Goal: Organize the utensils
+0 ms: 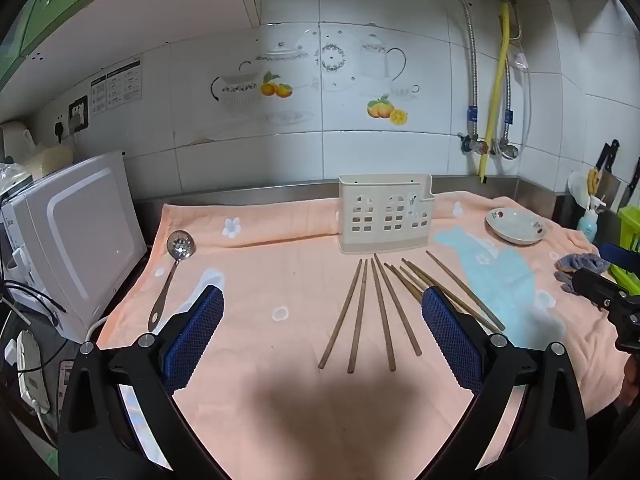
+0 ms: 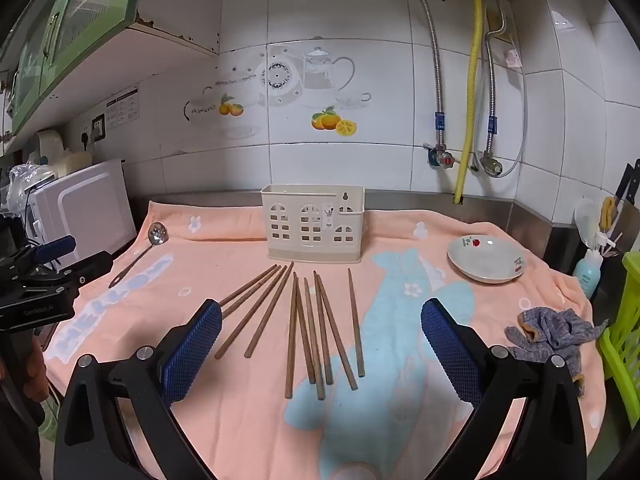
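Left wrist view shows us our left gripper [image 1: 322,310] with its blue pads [image 1: 200,332] spread wide and holding nothing, above a peach towel [image 1: 260,272]. The brown chopsticks [image 1: 380,312] lie fanned out on the towel, just in front of the cream utensil holder [image 1: 384,216], which stands upright near the back wall. A slotted spoon [image 1: 172,272] lies apart at the left, near a white microwave [image 1: 76,240]. In the right wrist view our right gripper [image 2: 320,320] is also wide apart and empty over the chopsticks. A white dish [image 2: 486,260] sits to the right of the holder, and a grey cloth [image 2: 556,332] lies nearer to us.
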The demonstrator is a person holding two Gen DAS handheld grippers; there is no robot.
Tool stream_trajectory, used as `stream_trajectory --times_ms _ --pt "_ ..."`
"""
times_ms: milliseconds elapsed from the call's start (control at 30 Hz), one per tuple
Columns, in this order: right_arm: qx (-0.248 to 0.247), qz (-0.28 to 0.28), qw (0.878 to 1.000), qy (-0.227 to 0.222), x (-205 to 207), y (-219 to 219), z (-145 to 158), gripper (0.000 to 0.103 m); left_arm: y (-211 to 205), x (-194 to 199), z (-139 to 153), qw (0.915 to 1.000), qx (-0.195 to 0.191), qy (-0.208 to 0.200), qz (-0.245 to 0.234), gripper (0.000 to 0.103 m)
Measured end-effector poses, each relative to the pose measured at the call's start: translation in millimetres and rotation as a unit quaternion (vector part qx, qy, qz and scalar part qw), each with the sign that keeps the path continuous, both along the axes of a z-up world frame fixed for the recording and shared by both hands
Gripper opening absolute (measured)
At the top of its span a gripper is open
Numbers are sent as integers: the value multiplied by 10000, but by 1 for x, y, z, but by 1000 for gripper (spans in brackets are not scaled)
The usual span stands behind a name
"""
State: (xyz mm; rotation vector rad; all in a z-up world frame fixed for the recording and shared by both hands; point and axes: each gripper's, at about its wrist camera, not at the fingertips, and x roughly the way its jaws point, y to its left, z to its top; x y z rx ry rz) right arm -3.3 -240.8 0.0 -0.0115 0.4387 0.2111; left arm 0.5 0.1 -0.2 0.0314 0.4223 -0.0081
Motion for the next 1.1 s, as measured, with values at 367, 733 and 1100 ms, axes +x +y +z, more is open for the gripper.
stream_trajectory --times_ms 367,733,1100 --pt "14 9 10000 -8 -3 -3 4 97 -2 -1 -1 10000 -10 17 -24 98" --pt "-13 15 10000 36 0 3 -2 97 -3 -3 -2 10000 -40 28 -71 98" --pt "-14 -12 10000 66 1 2 -5 97 -9 -7 1 9995 -128 26 -292 98"
